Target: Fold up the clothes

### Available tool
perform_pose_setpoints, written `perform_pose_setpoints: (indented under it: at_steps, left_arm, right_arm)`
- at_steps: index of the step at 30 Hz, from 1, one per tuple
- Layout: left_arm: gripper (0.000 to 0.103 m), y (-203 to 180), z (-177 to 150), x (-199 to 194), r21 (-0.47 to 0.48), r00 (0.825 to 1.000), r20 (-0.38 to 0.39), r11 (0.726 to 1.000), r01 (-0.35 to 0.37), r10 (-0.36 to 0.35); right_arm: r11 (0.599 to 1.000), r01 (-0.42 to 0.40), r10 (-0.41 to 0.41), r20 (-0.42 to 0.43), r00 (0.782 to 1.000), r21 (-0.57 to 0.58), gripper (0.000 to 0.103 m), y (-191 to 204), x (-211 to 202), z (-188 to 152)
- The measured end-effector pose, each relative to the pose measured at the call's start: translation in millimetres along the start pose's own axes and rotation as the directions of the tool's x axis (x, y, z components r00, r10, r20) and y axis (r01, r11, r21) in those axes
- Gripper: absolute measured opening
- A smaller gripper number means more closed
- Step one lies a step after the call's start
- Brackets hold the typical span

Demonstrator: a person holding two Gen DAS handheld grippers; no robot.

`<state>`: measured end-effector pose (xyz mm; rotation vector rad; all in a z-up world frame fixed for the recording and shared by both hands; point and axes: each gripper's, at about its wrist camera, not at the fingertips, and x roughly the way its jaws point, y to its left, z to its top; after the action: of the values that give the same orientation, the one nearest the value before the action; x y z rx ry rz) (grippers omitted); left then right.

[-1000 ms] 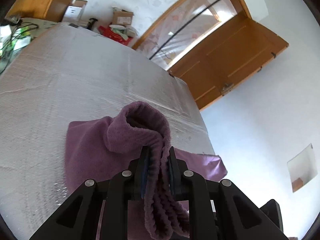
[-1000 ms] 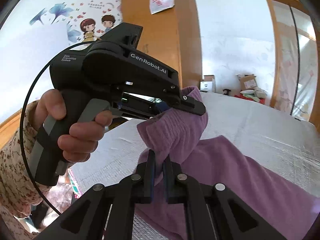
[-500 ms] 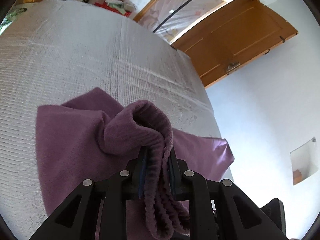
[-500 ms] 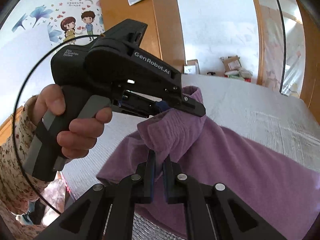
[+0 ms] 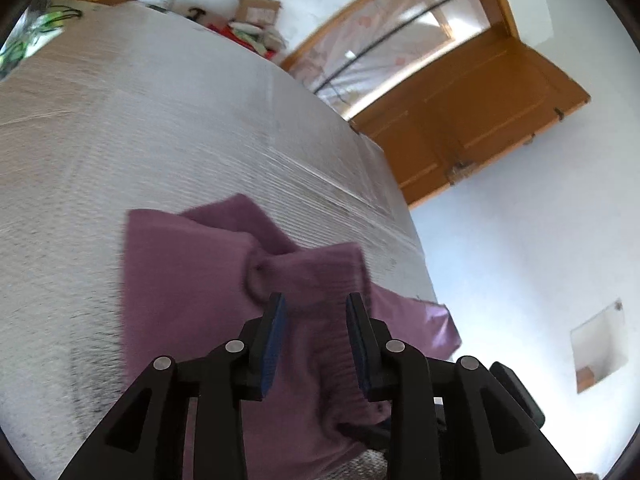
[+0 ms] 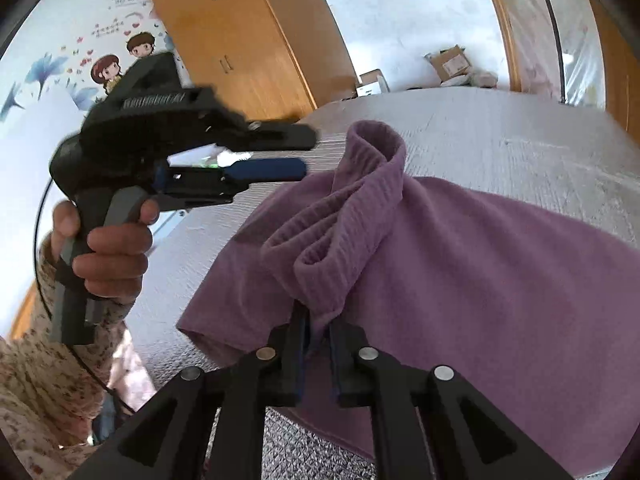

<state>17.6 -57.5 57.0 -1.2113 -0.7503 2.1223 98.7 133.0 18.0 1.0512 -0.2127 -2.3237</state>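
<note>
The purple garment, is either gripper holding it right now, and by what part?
The right gripper is shut on the purple garment at its ribbed cuff. The left gripper is open, fingers apart on either side of the ribbed cuff, not clamping it.

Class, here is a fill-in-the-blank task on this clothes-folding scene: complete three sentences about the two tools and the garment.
1. The left tool has its jaws ____, no longer pinching cloth.
2. The right tool is shut on the ribbed cuff of the ____ sweater.
3. The sweater lies on a bed with a ____ cover.

Missing words: open; purple; white
</note>
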Motion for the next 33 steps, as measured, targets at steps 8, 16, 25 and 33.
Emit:
perform_pose_setpoints:
  at_steps: [8, 16, 25, 33]
  left_arm:
    - [0.032, 35, -12, -31, -0.067, 0.995, 0.081, 0.996, -0.058, 0.063]
    - [0.032, 44, -24, -25, -0.116, 0.995, 0.075, 0.991, -0.061, 0.07]
    - [0.032, 42, -27, -22, -0.108, 0.992, 0.063, 0.989, -0.102, 0.109]
    - [0.032, 40, -26, -29, -0.123, 0.988, 0.088, 0.985, -0.118, 0.13]
  right_arm:
    - [0.961, -0.211, 0.215, -0.001, 0.977, 0.18, 0.038, -48, -12, 10]
    - [0.847, -0.356, 0.38, 0.018, 0.925, 0.395, 0.05, -96, 8, 38]
    - [0.843, -0.277, 0.354, -0.086, 0.931, 0.461, 0.031, -96, 50, 53]
    - [0.832, -0.354, 0.387, 0.01, 0.922, 0.428, 0.019, -78, 19, 66]
